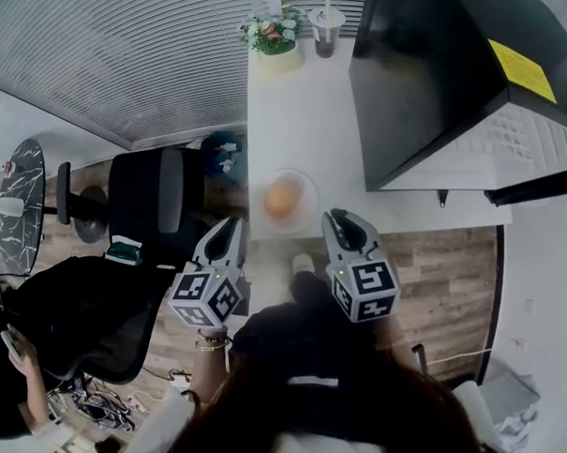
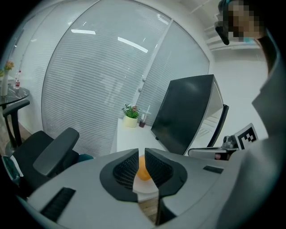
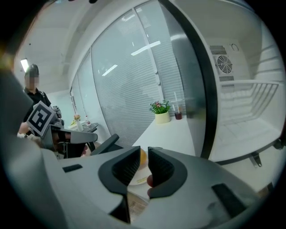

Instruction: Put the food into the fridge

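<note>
Both grippers hang low centre at the tabletop's [image 1: 298, 109] near edge: left gripper [image 1: 225, 235] and right gripper [image 1: 344, 228], jaws slightly parted, gripping nothing. The orange food [image 1: 281, 200] sits on its plate [image 1: 309, 188] just beyond them. The fridge [image 1: 430, 86] stands open, upper right.
</note>
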`<state>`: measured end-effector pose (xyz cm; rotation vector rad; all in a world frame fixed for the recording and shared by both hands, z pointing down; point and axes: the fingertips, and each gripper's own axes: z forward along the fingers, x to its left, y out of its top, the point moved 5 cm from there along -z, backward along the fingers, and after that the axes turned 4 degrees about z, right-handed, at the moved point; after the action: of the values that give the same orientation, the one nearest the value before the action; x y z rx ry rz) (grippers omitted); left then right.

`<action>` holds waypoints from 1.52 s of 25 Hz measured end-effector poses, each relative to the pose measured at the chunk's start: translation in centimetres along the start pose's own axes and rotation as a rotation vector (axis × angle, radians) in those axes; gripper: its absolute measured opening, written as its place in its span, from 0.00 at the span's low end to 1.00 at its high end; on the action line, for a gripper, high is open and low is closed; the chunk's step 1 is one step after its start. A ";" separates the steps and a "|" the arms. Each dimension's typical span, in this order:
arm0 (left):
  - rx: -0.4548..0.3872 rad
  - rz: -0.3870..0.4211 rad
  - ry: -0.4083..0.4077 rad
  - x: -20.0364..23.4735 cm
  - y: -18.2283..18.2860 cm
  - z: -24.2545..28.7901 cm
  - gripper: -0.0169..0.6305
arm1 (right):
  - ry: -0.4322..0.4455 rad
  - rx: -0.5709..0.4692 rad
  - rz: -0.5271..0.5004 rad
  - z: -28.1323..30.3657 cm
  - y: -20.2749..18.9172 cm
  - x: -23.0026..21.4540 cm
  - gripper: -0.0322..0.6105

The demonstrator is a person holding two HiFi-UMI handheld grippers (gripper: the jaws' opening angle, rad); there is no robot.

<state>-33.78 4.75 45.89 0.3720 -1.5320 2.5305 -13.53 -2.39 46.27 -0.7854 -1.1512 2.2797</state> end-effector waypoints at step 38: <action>0.465 -0.085 -0.152 4.2 -5.7 8.0 0.20 | 0.108 0.360 0.323 7.0 -5.8 -4.0 0.21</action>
<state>-35.23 0.33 55.52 0.6843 -0.9242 2.8248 -14.40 -5.67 55.62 -0.9882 -0.5702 2.5650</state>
